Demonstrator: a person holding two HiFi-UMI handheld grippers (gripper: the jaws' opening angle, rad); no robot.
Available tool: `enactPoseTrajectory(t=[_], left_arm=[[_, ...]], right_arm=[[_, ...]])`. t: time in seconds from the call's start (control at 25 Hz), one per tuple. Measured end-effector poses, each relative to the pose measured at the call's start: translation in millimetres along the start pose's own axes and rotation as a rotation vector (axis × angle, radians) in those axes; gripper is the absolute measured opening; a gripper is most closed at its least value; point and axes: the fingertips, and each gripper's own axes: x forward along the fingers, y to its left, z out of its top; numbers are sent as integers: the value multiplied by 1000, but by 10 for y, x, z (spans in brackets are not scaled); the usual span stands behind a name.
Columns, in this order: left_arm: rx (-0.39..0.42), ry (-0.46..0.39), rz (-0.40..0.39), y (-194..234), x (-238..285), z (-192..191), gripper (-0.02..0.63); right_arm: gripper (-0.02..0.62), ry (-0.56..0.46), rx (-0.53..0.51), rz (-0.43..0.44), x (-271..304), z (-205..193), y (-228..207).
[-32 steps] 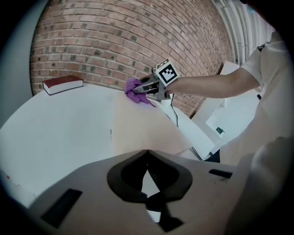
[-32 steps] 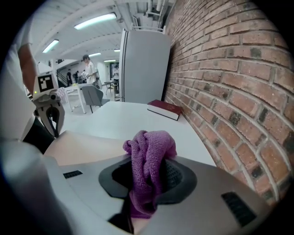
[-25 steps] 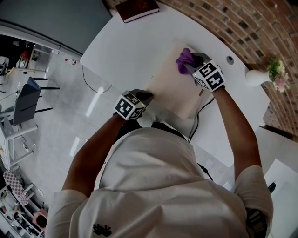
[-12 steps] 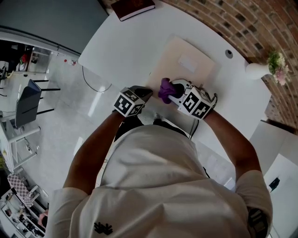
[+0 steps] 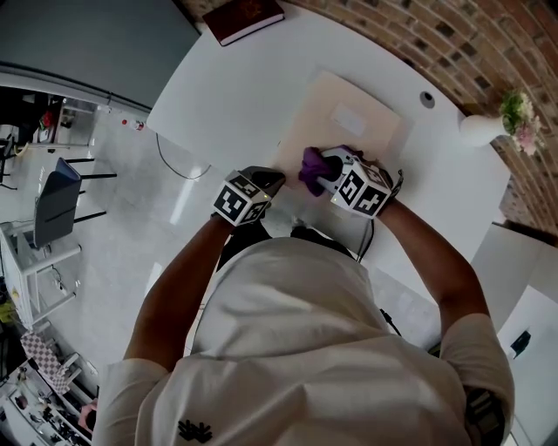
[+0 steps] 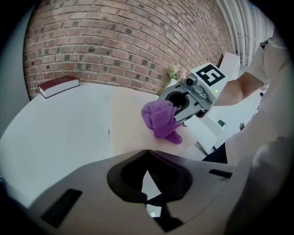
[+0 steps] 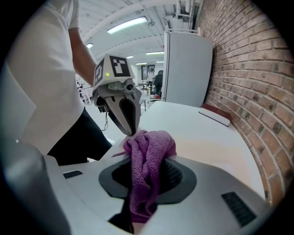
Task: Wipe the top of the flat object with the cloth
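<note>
- The right gripper [image 7: 143, 181] is clenched on the purple cloth [image 7: 148, 158]. The fabric is bunched between its jaws and spills out past their tips.
- The cloth's loose end rests on the beige flat board [image 5: 327, 109], on the near part of the board's top, close to its near edge.
- The left gripper [image 6: 147, 153] has its jaws closed together. Nothing can be made out between them.
- Its tips sit at the board's near left corner, and whether they pinch the edge cannot be told.
- The two grippers are close together. The left gripper's closed tips stand just left of the cloth, nearly touching it in the right gripper view.
- The board lies flat on a white table [image 5: 231, 91], with one corner pointing away from the person. A paler rectangular patch shows on its far half.
- A dark red book [image 5: 246, 17] lies at the table's far left edge, well apart from the board.
- A white vase [image 5: 478, 131] holding flowers stands to the far right, beside the brick wall [image 5: 436, 35].
- A small round hole [image 5: 426, 99] is set in the tabletop between the board and the vase.
</note>
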Motion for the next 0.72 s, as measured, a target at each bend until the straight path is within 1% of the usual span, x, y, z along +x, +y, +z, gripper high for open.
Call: enactPoseTrajectory(t=[0.56,0.72], left_arm=[[-21,7,-8,12,7,13,25],[-18,14,-11,1,14,1,25]], right_arm=[[118,35,50,-203,-184,-282,-1153],[118,54,73,-241,-239,-373,-1409]])
